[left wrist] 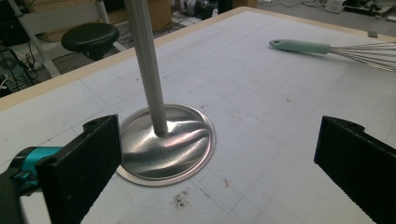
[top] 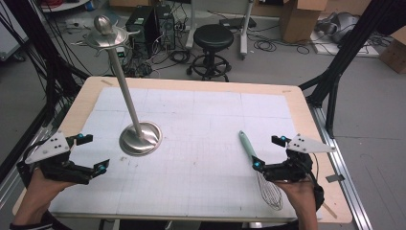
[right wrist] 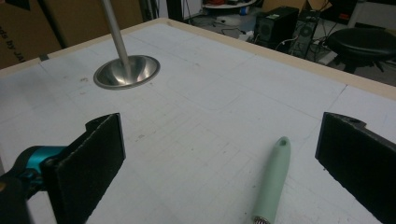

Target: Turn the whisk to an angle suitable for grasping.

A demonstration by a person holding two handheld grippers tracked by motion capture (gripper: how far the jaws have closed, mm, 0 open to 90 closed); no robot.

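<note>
A tall metal stand (top: 125, 93) rises from a round steel base (top: 140, 138) on the left half of the table; hooks ring its top (top: 106, 34). A whisk with a mint-green handle (top: 248, 145) lies at the right, its wire head (top: 269, 189) toward the front edge. My left gripper (top: 91, 152) is held open at the front left, just short of the base (left wrist: 166, 142). My right gripper (top: 270, 152) is open too, hovering over the whisk with the handle (right wrist: 273, 179) between its jaws and apart from both.
A white gridded mat (top: 201, 143) covers the wooden table (top: 306, 120). Beyond the far edge stand a black stool (top: 213, 45), computer cases (top: 148, 24), cables and cardboard boxes (top: 301, 17). Black frame struts (top: 344, 52) flank the table.
</note>
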